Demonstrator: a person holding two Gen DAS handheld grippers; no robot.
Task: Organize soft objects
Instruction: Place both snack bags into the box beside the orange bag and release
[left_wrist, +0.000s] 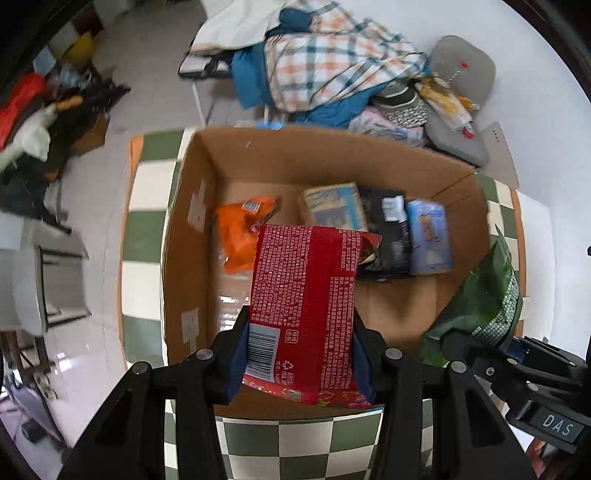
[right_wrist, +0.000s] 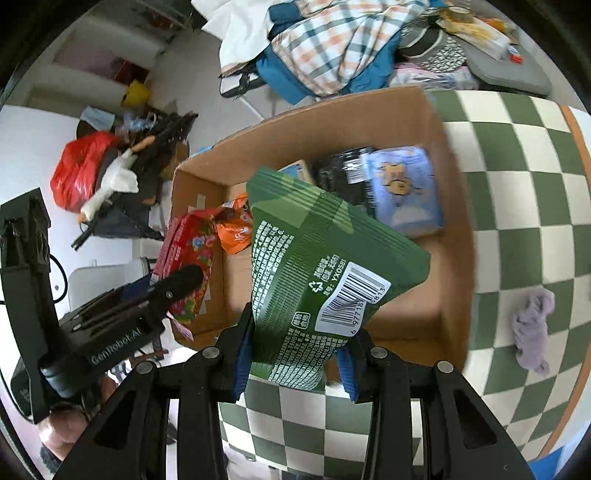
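A table with a green and white checked cloth (right_wrist: 517, 155) carries a big open cardboard box (left_wrist: 192, 236), which fills the middle of both views. Behind the table lies a heap of checked and blue bedding (left_wrist: 325, 70) with a grey cushion (left_wrist: 461, 70) beside it, and off to the left a pile of clutter with a red plastic bag (right_wrist: 77, 173) sits on the pale floor.

Inside the box, along its far wall, an orange packet (left_wrist: 236, 236) lies at the left, then a tan packet (left_wrist: 332, 206), a black packet (left_wrist: 388, 229) and a pale blue packet (left_wrist: 430, 236) stand side by side, touching.

The left gripper (left_wrist: 299, 365) is clamped on the bottom end of a red packet (left_wrist: 303, 295), its blue-padded fingers pressing both edges; the packet reaches forward over the near edge of the box, above its floor. The right gripper (right_wrist: 295, 362) is closed the same way on the lower end of a green packet (right_wrist: 317, 258), held tilted over the near right part of the box. Both packets are in the air, apart from each other.

A small lilac cloth (right_wrist: 532, 328) lies crumpled on the table to the right of the box, well clear of it
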